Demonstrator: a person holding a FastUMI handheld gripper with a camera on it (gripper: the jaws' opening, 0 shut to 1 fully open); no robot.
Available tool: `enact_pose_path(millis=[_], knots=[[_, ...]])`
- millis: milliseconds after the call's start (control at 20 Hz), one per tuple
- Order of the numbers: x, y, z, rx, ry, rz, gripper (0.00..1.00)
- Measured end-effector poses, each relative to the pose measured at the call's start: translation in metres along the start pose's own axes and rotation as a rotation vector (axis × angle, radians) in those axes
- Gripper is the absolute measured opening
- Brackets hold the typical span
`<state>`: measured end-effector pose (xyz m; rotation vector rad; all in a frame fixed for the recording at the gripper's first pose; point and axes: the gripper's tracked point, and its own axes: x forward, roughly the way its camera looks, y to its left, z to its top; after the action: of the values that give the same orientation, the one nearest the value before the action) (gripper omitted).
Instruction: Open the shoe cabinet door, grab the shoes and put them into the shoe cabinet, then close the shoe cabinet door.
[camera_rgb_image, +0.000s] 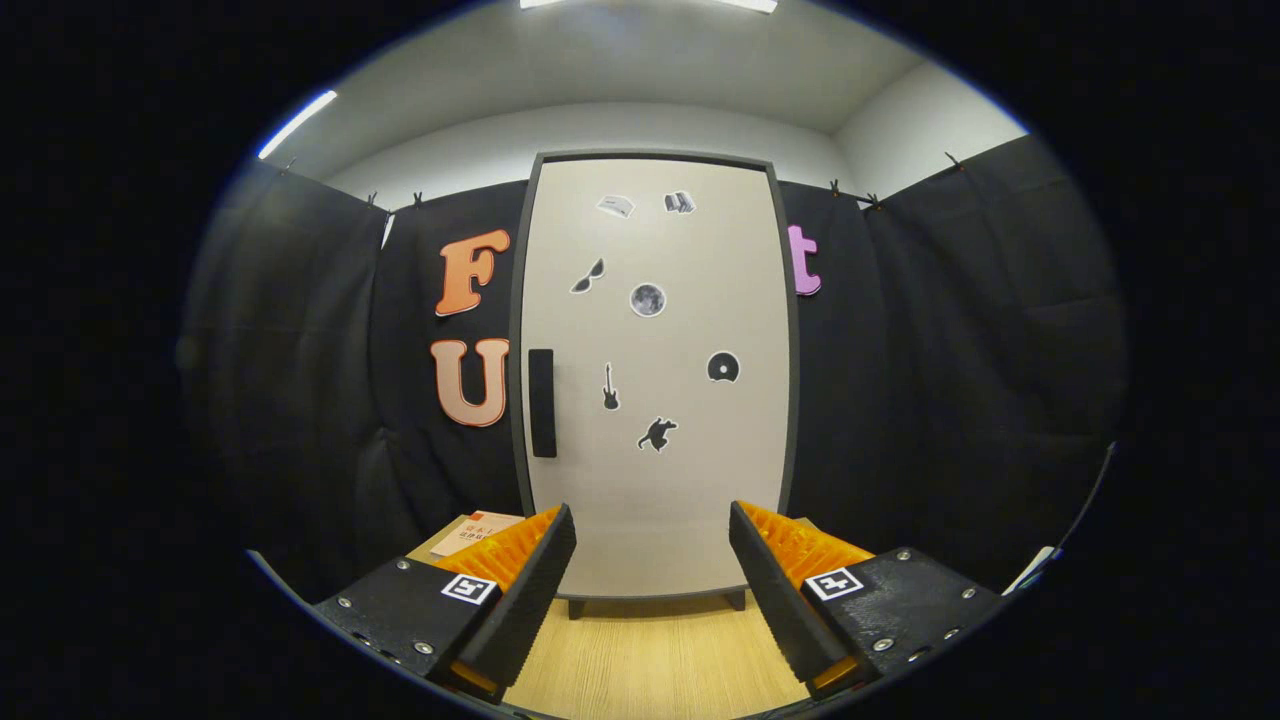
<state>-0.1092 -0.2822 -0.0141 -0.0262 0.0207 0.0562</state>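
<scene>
While its door (655, 380) stands shut, shoe cabinet (790, 400) beyond gripper (652, 530), fingers apart.

so the gripper (652, 580) is just hanging level in the air, both fingers (530, 590) spread wide apart with nothing held or touched between them

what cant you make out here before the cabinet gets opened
- Inside of the shoe cabinet: hidden by its closed door, gripper view.
- The shoes: I cannot place them.
- Paper item left of the cabinet: partly covered by one finger; print too small.
- Door stickers: small; some shapes unclear.
- Handle: a dark bar; its grip shape is unclear.
- Gripper: jaws open, holding nothing, short of the door.
</scene>
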Motion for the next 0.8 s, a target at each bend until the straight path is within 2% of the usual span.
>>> enact_pose_path(millis=[250, 800], knots=[[-0.03, -0.015, 0.014, 0.023, -0.023, -0.007, 0.96], [-0.038, -0.014, 0.024, -0.01, -0.052, 0.005, 0.96]])
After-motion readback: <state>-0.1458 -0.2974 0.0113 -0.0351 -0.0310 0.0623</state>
